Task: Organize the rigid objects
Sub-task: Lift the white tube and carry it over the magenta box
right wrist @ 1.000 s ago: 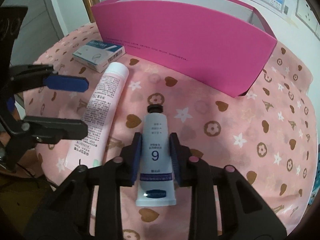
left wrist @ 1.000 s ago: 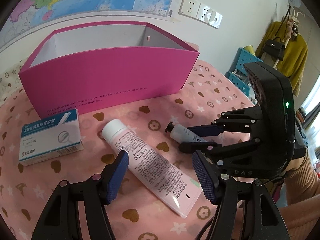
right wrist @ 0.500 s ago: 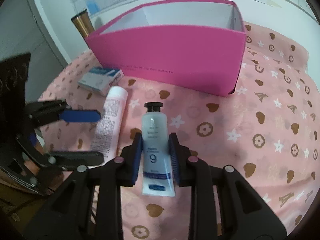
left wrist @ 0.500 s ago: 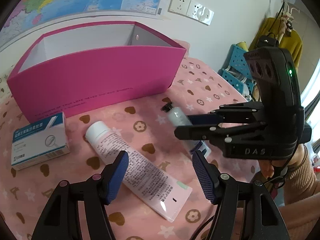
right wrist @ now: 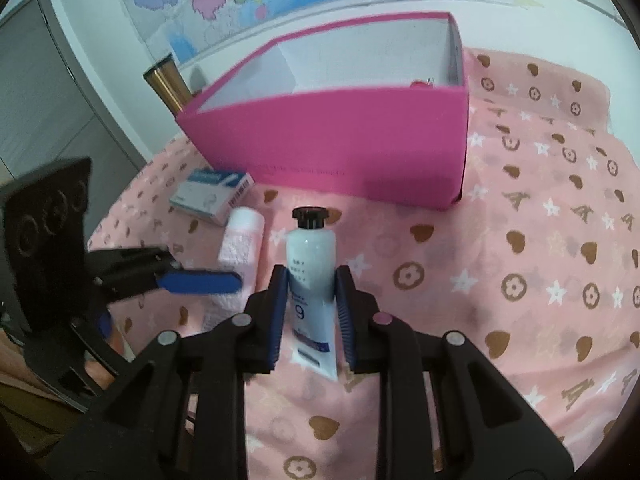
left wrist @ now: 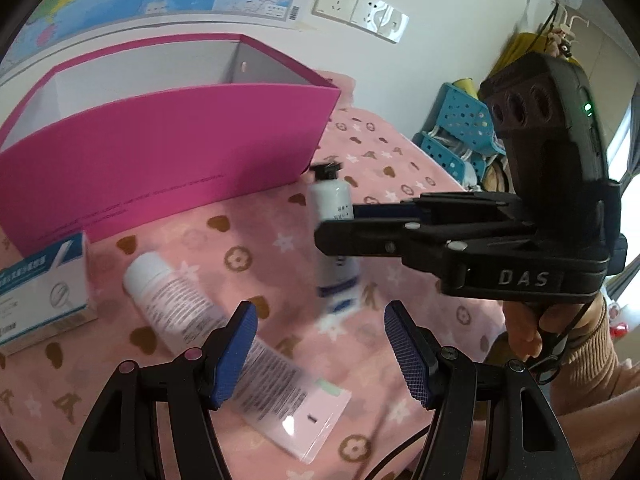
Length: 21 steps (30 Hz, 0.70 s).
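Right gripper (right wrist: 310, 308): closed on the small white tube (right wrist: 310, 280), cap pointing forward past the fingertips.
Left gripper (left wrist: 320, 350): jaws partly open, holding nothing; the pink tube (left wrist: 224, 344) lies below its fingers.
Key relation: the pink box (right wrist: 360, 140) stands ahead of the right fingers, its opening upward; the right hand is nearer.
Views: only the right wrist view shows the box floor; only the left shows the held tube off the cloth.
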{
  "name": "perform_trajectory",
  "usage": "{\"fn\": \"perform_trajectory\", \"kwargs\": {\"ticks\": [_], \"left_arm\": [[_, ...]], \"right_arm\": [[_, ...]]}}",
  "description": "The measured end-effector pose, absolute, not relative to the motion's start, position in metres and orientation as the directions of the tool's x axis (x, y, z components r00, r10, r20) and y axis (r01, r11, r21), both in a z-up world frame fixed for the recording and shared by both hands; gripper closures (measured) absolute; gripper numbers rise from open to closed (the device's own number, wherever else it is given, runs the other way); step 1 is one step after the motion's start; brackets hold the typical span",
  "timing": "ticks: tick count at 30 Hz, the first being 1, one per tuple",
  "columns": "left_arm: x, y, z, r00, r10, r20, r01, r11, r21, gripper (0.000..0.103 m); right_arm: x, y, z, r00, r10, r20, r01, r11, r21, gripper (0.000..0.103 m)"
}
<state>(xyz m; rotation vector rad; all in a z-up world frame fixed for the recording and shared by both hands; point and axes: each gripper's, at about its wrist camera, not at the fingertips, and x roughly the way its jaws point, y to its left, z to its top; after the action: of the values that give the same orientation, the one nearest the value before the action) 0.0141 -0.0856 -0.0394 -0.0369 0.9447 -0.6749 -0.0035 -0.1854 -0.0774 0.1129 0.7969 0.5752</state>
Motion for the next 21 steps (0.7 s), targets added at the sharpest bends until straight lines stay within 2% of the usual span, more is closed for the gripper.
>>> {"fn": "perform_trajectory", "kwargs": {"ticks": [6,9,14,21], "left_arm": [[0.028,-0.089,-0.026,0.436,-0.556,-0.707,0.532,0.793,-0.296,0.038],[0.039,-0.086,-0.020,0.451,-0.560,-0.695,0.525,0.796,-0.300,0.043],[0.051,-0.084,-0.005,0.490,-0.550,-0.676,0.521,0.807,-0.279,0.045],[0.069,-0.092,0.017,0.546,-0.524,-0.653,0.522,0.823,-0.223,0.052]], "right_arm": [[-0.002,-0.188,-0.055,0.583,0.549,-0.598,-0.467,0.830,0.306,0.078],[0.001,-0.188,-0.043,0.599,0.553,-0.579,-0.478,0.827,0.295,0.078],[0.009,-0.189,-0.022,0.619,0.573,-0.537,-0.499,0.815,0.294,0.078],[0.029,-0.193,0.002,0.633,0.605,-0.483,-0.511,0.795,0.326,0.078]]}}
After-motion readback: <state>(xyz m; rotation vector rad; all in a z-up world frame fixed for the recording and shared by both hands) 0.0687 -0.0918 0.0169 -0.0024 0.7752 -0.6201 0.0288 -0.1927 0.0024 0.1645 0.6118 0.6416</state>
